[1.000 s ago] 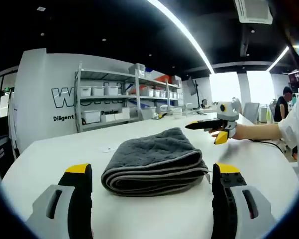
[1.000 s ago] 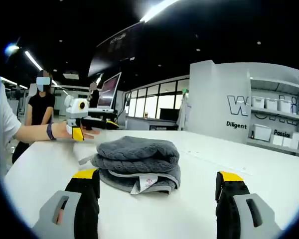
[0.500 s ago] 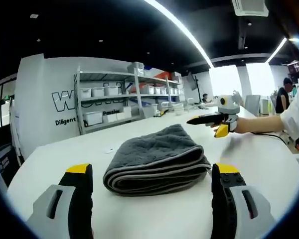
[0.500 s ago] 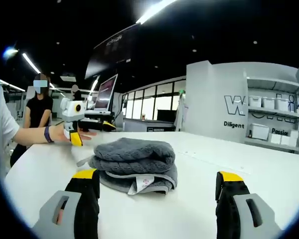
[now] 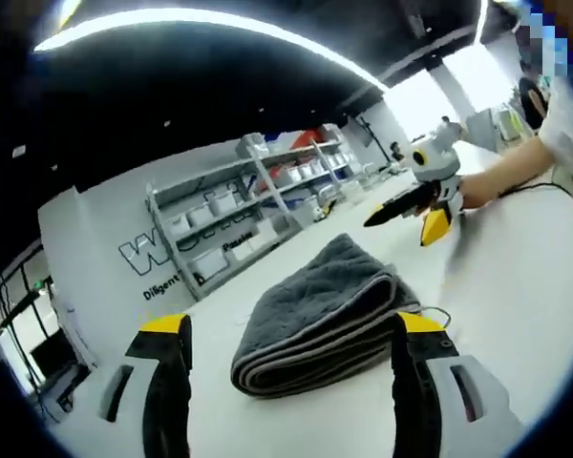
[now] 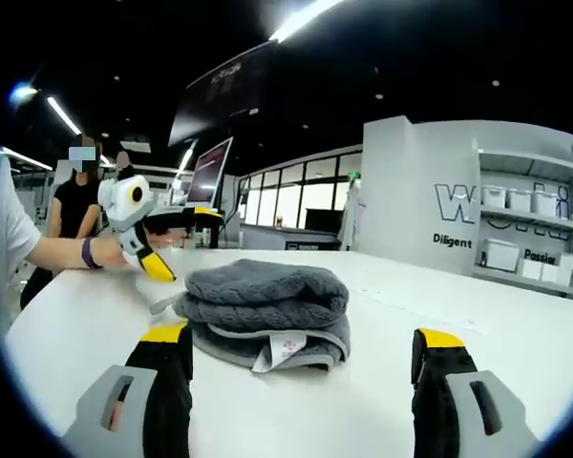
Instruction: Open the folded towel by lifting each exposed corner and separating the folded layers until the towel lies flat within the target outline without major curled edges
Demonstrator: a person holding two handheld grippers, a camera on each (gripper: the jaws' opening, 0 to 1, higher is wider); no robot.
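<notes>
A grey towel (image 5: 325, 310) folded into several layers lies on the white table (image 5: 516, 286). My left gripper (image 5: 288, 329) is open, its yellow-tipped jaws standing either side of the towel's rounded fold, just short of it. In the right gripper view the towel (image 6: 263, 305) shows stacked edges and a white label (image 6: 285, 348). My right gripper (image 6: 301, 336) is open too, close in front of that edge. The right gripper (image 5: 415, 196) appears beyond the towel, held by a hand. The left gripper (image 6: 143, 229) hangs tilted at the towel's far left.
Metal shelves with white bins (image 5: 258, 196) stand against a grey wall behind the table; the same shelves (image 6: 535, 229) sit at the far right. A monitor (image 6: 210, 176) and a person in black (image 6: 76, 205) are beyond the table's left end.
The left gripper view has rolled and closed in on the towel. In the right gripper view the left gripper has tipped downward and come nearer the towel. The towel has not moved.
</notes>
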